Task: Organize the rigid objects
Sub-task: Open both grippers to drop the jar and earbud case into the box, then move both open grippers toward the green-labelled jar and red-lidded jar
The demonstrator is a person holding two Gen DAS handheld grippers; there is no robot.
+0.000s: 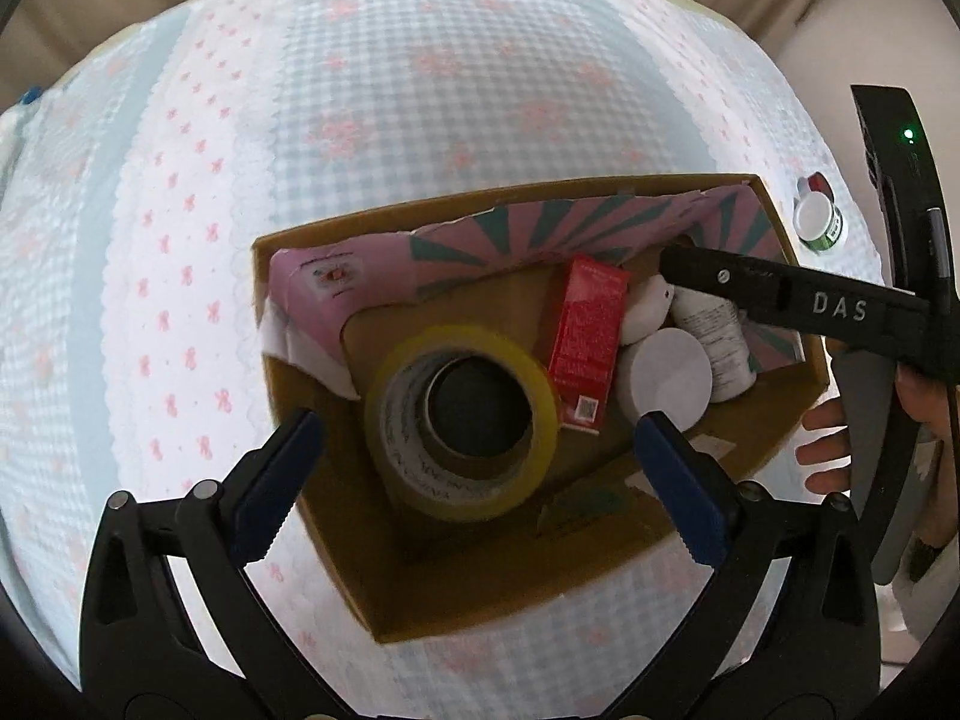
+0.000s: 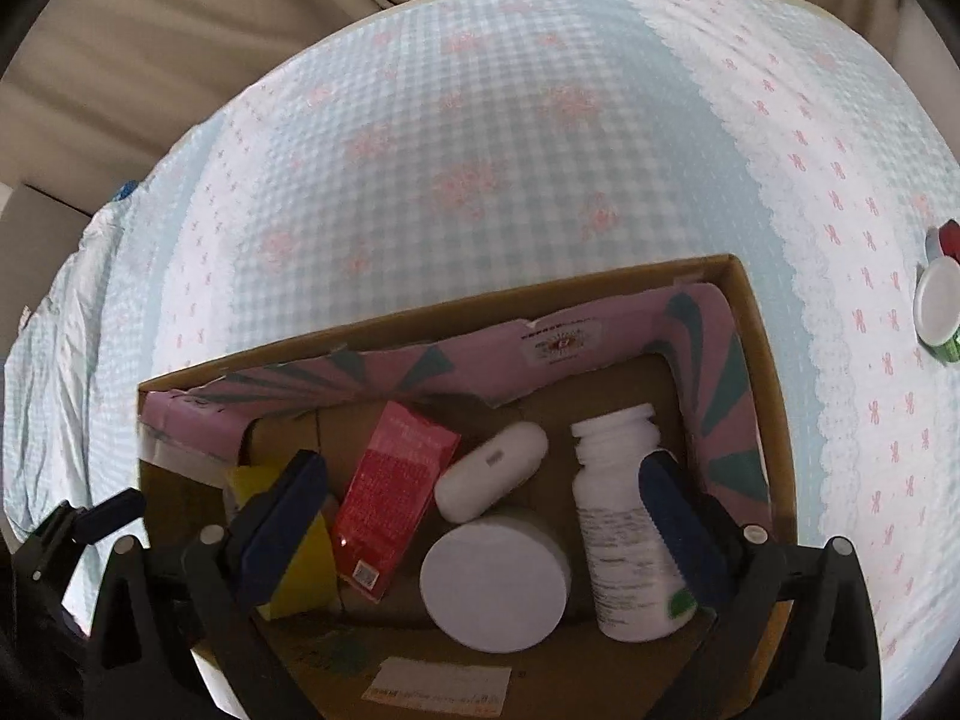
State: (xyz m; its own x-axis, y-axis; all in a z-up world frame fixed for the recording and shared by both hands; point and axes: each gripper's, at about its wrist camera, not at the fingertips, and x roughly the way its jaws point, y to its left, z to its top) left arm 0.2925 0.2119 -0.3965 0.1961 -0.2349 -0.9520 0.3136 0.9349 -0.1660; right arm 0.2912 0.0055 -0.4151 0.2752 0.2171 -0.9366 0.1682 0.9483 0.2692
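An open cardboard box [image 1: 420, 588] with pink and teal inner flaps sits on the bedspread. My left gripper [image 1: 477, 450] is open above it. A yellow tape roll [image 1: 462, 420] shows between its blue pads, and neither pad touches it. Inside the box are a red carton [image 2: 390, 498], a white oval case [image 2: 492, 471], a round white jar [image 2: 495, 576] and a white bottle [image 2: 624, 528]. My right gripper [image 2: 480, 498] hangs open over these, with nothing pressed between its pads. The tape roll [image 2: 288, 546] is partly hidden behind its left finger.
A small jar [image 2: 936, 306] with a white lid and green label stands on the checked bedspread [image 2: 480, 150] right of the box, also seen as the jar [image 1: 816, 219]. The right gripper's black finger [image 1: 780, 294] reaches across the box's right side. Curtains hang behind the bed.
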